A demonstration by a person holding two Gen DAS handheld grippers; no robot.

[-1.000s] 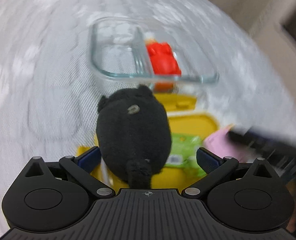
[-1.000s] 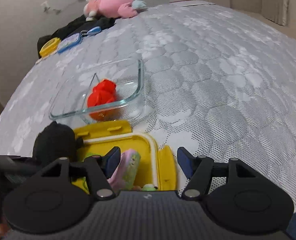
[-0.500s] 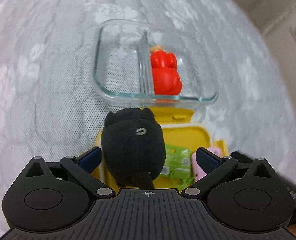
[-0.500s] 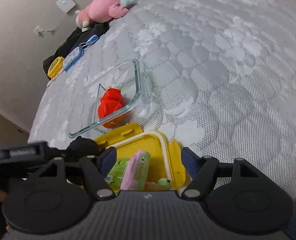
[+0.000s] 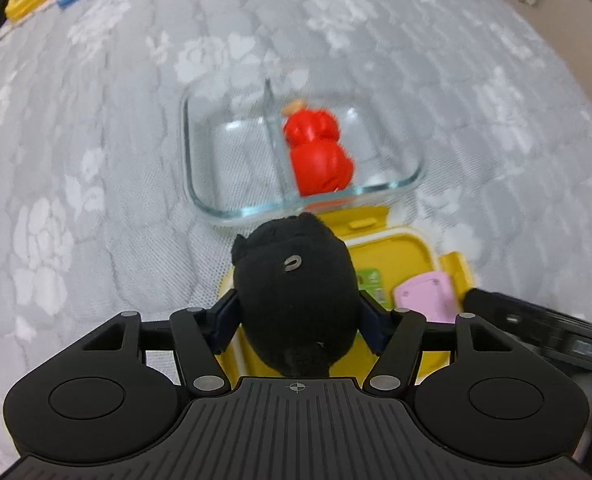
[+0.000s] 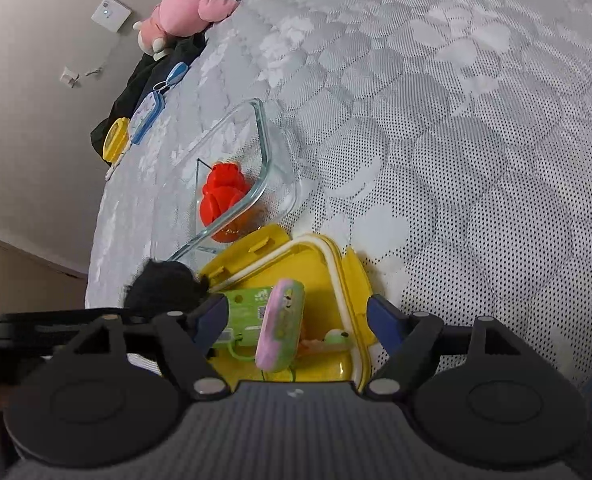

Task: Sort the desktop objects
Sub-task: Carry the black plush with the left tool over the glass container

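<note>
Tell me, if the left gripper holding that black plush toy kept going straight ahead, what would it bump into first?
Probably the near wall of the glass container, which lies just beyond the black plush toy in the left gripper. Depth is hard to judge; it may pass above the rim.

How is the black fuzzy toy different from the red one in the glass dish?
The black plush toy is soft and fuzzy; the red toy looks smooth and glossy. The black plush toy is clamped in the left gripper above the yellow box; the red toy lies in the right compartment of the glass dish, touched by neither gripper. Both are small, rounded toys.
</note>
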